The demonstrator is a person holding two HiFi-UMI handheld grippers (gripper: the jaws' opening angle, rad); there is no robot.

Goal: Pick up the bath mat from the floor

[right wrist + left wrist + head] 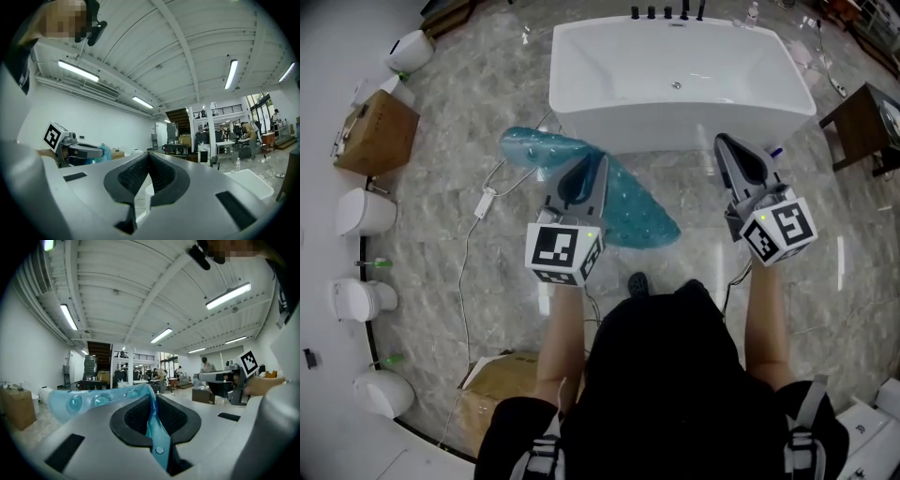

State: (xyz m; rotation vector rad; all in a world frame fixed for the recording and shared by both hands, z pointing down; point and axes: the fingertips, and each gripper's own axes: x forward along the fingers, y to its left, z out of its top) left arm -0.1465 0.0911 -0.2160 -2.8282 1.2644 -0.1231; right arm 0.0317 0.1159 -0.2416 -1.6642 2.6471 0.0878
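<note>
bathtub (675,103): white, beyond both grippers | bath mat (633,211): blue, held up above the floor before the tub | left gripper (152,401): jaws clenched on the mat edge, clear only in its own view | right gripper (149,157): jaws closed together, empty

Seen from the head view, the left claw (586,167) covers the middle of the bath mat (647,217), so the pinched fold is out of sight there. The dark wooden stand (862,127) is cut off by the right edge. At lower left, the cardboard box (502,380) runs behind the person's arm (558,337). In the left gripper view, the people (159,375) at mid-frame are too small to make out.
</note>
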